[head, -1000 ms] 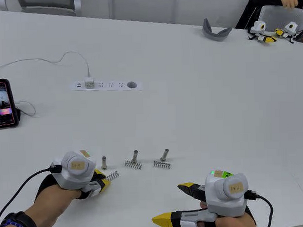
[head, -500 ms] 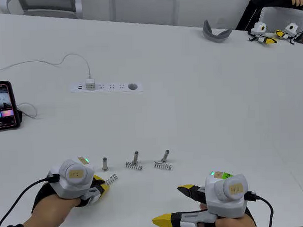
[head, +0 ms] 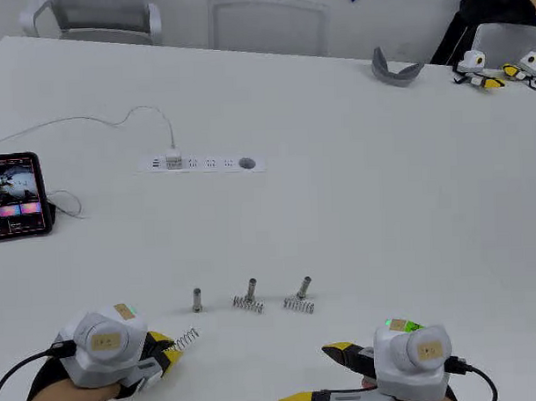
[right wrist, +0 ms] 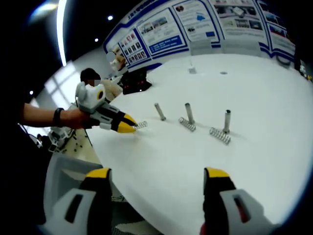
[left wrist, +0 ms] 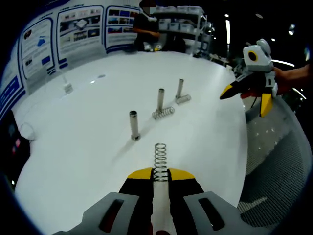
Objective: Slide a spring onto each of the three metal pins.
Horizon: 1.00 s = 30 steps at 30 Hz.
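Three upright metal pins stand in a row on the white table: left pin (head: 197, 299), middle pin (head: 251, 289), right pin (head: 304, 286). A spring (head: 247, 303) lies at the foot of the middle pin and another spring (head: 299, 305) at the foot of the right pin. My left gripper (head: 164, 349) is shut on a third spring (left wrist: 160, 156), which sticks out from its yellow tips toward the left pin (left wrist: 133, 125), a short way off. My right gripper (head: 322, 373) is open near the table's front edge, with nothing between its fingers (right wrist: 216, 177).
A white power strip (head: 203, 164) with a plugged cable lies at mid table. A tablet (head: 16, 195) sits at the left edge. A grey curved piece (head: 395, 66) and spare grippers (head: 485, 70) lie at the far right, with chairs behind the table.
My left gripper has drawn back toward me and left with the spring, away from the left pin. The head camera has tilted up, so the whole scene sits lower. The right gripper stays open.
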### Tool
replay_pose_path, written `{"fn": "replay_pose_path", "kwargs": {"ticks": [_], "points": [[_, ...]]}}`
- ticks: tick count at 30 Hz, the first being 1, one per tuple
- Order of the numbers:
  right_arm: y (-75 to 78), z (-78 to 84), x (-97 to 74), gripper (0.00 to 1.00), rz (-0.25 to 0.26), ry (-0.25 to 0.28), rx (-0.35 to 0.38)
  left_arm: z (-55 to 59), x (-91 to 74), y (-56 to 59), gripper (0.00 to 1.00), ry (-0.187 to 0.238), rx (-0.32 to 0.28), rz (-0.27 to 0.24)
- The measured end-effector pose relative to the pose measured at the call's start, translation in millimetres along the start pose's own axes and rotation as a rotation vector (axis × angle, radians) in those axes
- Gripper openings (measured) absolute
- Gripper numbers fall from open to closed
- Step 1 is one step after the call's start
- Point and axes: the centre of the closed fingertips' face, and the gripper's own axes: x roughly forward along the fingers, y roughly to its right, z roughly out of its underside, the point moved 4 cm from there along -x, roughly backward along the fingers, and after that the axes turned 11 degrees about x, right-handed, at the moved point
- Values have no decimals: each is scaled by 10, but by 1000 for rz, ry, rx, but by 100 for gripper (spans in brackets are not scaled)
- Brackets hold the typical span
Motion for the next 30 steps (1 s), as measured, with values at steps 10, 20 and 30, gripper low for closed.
{"fn": "replay_pose_path", "kwargs": {"ticks": [10, 20, 30], "points": [[-30, -36, 37, 76, -21, 4, 2, -14, -235, 47, 11, 21, 3, -13], [-54, -50, 55, 75, -39, 7, 6, -74, -448, 129, 11, 53, -7, -19], [-114, -75, 87, 72, -70, 10, 14, -174, -582, 216, 11, 78, 22, -16]]}}
